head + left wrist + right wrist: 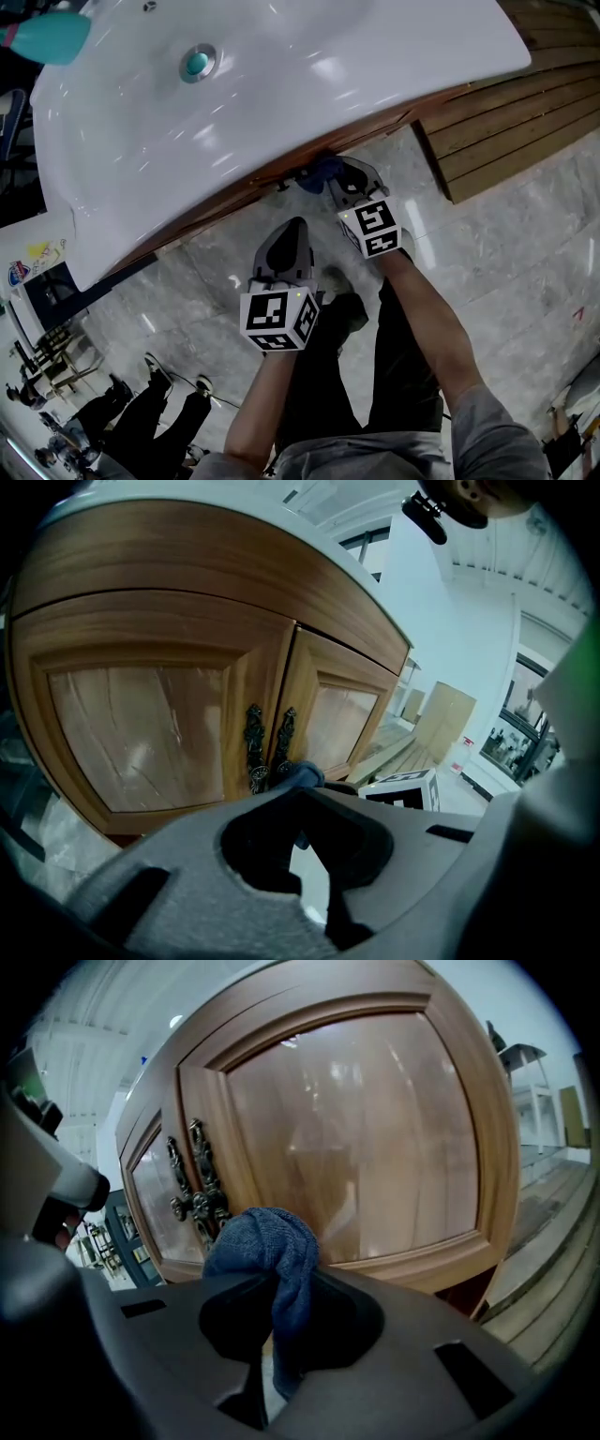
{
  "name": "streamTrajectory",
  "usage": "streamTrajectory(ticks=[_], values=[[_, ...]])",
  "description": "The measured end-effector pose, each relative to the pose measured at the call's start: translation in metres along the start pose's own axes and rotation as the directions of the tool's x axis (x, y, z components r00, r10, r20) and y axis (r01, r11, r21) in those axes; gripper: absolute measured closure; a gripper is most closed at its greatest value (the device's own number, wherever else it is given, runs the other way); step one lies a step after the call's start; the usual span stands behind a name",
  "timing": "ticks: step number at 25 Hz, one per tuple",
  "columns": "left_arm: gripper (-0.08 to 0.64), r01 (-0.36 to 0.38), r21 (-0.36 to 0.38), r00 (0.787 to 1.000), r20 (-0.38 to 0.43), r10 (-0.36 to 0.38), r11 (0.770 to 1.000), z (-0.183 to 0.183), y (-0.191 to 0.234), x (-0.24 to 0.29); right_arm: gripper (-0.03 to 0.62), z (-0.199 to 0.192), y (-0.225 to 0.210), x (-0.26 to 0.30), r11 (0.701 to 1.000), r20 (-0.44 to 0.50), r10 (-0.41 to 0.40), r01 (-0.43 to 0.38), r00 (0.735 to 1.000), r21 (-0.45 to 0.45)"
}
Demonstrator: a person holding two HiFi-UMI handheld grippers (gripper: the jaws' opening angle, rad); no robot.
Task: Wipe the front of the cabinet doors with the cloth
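Head view: the left gripper (293, 227) hangs over the marble floor (506, 253), clear of the cabinet, its jaws drawn to a point. The right gripper (336, 180) reaches under the rim of the white basin (281, 103), with the blue cloth (319, 171) bunched at its tips against the wooden front. Each gripper's cube carries black-and-white square markers. Coloured print on a white object (28, 258) at the left edge is too small to read. Left gripper view: the left gripper (300, 795) has its jaws together at the tips with nothing between them. Beyond stand the cabinet doors (141, 733) with paired dark ornate handles (267, 747). The cloth (298, 773) sits just below those handles. Right gripper view: the right gripper (281, 1283) has its jaws clamped narrowly on the cloth (267, 1241), which bulges above the tips and trails down between them. The cloth is close to the lower part of the cabinet doors (366, 1138), just beside the handles (197, 1190). Contact cannot be confirmed here.
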State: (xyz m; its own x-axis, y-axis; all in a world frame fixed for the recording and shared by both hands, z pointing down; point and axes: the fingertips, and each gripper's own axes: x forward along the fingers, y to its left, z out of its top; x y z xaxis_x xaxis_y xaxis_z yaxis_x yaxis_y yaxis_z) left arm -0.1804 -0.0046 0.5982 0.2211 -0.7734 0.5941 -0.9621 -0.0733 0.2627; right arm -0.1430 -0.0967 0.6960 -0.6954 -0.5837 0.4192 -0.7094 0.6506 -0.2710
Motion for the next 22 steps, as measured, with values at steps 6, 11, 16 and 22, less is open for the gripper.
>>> streamTrajectory(ticks=[6,11,16,22], values=[[0.552,0.011,0.004,1.0,-0.014,-0.011,1.0,-0.002,-0.001,0.005,0.545,0.002,-0.006,0.002,0.999,0.0,-0.001,0.001,1.0,-0.039],[0.552,0.018,0.021,1.0,-0.018,-0.018,1.0,0.003,-0.019,0.016,0.545,0.004,-0.026,-0.007,1.0,0.01,-0.01,0.01,1.0,-0.022],[0.552,0.026,0.032,0.999,-0.03,-0.025,0.999,0.004,-0.034,0.029,0.545,0.003,-0.051,-0.014,0.999,0.02,-0.024,0.025,1.0,-0.028],[0.552,0.041,0.041,0.998,-0.046,-0.039,0.998,0.005,-0.055,0.044,0.545,0.004,-0.075,-0.022,0.999,0.017,-0.041,0.041,0.999,-0.018]])
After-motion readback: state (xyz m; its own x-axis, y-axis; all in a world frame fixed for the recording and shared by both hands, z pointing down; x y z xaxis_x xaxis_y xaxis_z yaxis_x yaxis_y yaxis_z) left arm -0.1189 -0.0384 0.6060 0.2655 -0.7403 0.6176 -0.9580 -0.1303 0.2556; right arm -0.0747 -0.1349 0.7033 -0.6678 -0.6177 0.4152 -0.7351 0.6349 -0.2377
